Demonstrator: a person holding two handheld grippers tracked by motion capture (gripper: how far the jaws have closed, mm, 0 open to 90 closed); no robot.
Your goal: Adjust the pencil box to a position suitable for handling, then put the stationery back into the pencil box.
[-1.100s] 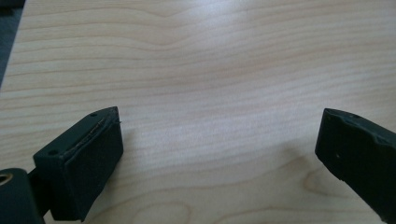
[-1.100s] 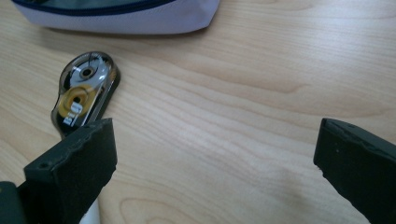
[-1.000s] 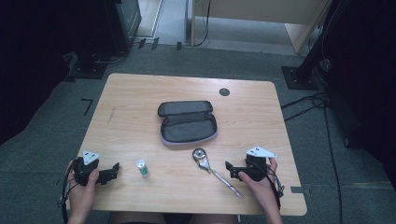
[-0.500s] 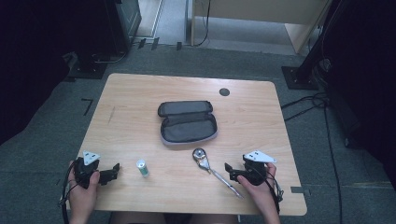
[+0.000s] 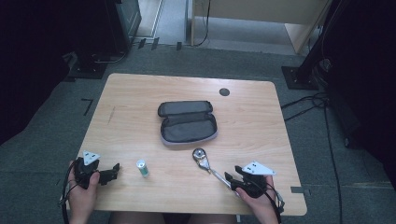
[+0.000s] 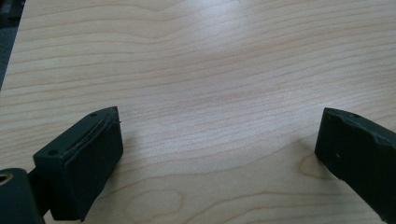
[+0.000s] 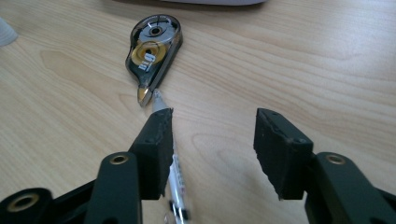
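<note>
Right gripper [image 5: 232, 179]: held low at the near right edge of the surface [image 5: 140, 107], pointing up-left toward the pen.
Right hand [image 5: 256, 198]: comes in from the bottom edge, wrapped around the gripper body from behind, grey plate on top.
Right fingers [image 7: 156, 140]: part-way apart and have just been closing. In the right gripper view the left finger sits over the pen's barrel; the gap between the fingers holds bare wood. No squeeze on anything.
Pen [image 7: 173, 172]: clear barrel, lying flat, running from under the left finger toward the correction tape; its tip is just beside the tape's nose.
Correction tape [image 5: 201, 157]: teardrop-shaped, dark, flat on the surface, just ahead of the right gripper and near the pouch.
Left gripper [image 5: 111, 171]: low at the near left corner, pointing right, level with the surface.
Left hand [image 5: 84, 186]: gripping the body from below.
Left fingers [image 6: 81, 163]: spread wide, released, over bare wood.
Small cylinder [image 5: 142, 168]: white-green, between the two grippers, nearer the left.
Pouch [image 5: 187, 122]: grey, unzipped, mid-surface.
</note>
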